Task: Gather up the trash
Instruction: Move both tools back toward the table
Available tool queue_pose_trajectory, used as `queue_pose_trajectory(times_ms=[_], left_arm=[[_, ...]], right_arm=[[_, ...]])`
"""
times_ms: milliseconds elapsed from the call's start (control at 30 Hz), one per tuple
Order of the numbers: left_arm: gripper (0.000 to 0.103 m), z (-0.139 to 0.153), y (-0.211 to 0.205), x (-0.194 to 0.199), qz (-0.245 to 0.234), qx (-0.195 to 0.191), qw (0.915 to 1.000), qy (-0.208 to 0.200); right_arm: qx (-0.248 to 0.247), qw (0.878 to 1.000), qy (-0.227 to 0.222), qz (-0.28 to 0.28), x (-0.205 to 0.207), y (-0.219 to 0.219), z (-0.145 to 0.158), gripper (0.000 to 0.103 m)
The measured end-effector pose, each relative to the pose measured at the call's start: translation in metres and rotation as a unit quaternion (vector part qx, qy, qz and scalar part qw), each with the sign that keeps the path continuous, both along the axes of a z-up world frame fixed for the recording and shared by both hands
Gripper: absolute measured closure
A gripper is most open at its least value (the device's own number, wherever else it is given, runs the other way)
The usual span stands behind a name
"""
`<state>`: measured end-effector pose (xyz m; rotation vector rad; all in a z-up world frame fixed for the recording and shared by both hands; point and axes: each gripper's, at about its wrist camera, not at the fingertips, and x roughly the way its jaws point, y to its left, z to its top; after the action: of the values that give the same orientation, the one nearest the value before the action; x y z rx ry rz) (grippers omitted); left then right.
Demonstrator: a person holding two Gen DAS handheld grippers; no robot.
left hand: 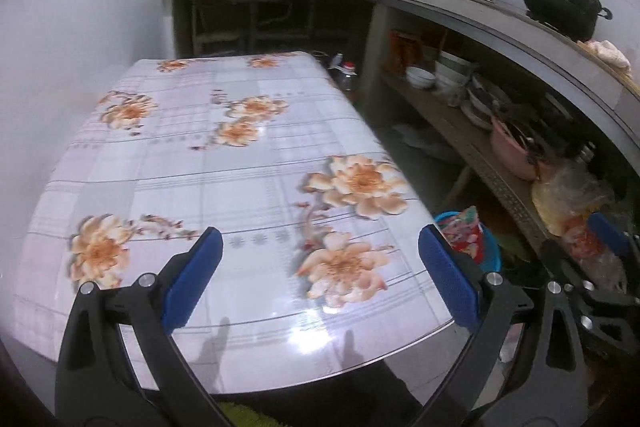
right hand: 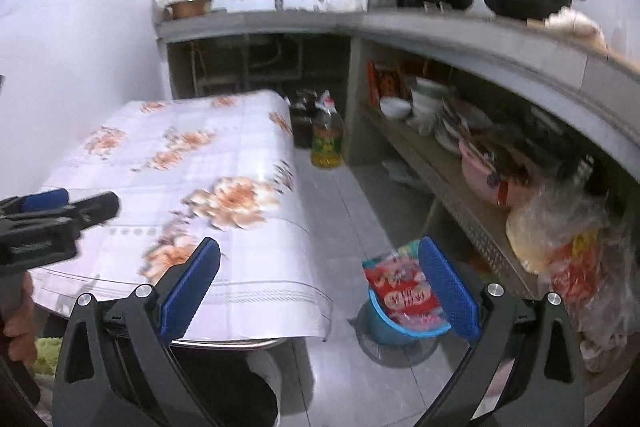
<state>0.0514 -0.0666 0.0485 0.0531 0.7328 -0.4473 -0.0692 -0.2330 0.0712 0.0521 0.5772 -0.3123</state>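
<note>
While both grippers are hovering with their jaws spread wide and nothing between the blue pads, the left gripper is pointing down over the flowered tablecloth. The right gripper is hanging above the floor beside the table, and the red snack wrapper is sitting in the blue bin below it, near the shelf.

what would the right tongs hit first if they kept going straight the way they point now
Probably the bare tiled floor between the flowered table and the blue trash bin. The open right tongs hold nothing, and the bin sits just right of that line; depth is hard to judge.
</note>
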Motion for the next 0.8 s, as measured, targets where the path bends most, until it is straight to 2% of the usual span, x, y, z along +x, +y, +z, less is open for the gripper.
queue_pose_trajectory(times_ms=[167,300,367,467,633,800], left_arm=[[0.009,-0.003,0.007,-0.006,0.027,0.010,0.9994,0.020],[0.009,-0.021,0.001,-0.009,0.036,0.068,0.9960,0.047],[0.009,-0.031,0.002,-0.010,0.043,0.085,0.9932,0.067],[0.009,-0.039,0.006,-0.013,0.056,0.093,0.9905,0.084],[0.009,-0.039,0.008,-0.015,0.071,0.101,0.9890,0.082],[0.009,-0.039,-0.001,-0.018,0.057,0.112,0.9889,0.079]], right_arm=[[0.017,1.000,0.004,-0.004,-0.005,0.013,0.001,0.006],[0.025,0.997,0.064,-0.030,0.003,0.008,-0.020,0.006],[0.031,0.993,0.103,-0.042,0.007,0.002,-0.035,0.007],[0.052,0.988,0.136,-0.057,0.007,-0.004,-0.051,0.007],[0.050,0.986,0.144,-0.063,0.000,-0.009,-0.058,0.007],[0.046,0.986,0.144,-0.068,-0.003,-0.017,-0.056,0.007]])
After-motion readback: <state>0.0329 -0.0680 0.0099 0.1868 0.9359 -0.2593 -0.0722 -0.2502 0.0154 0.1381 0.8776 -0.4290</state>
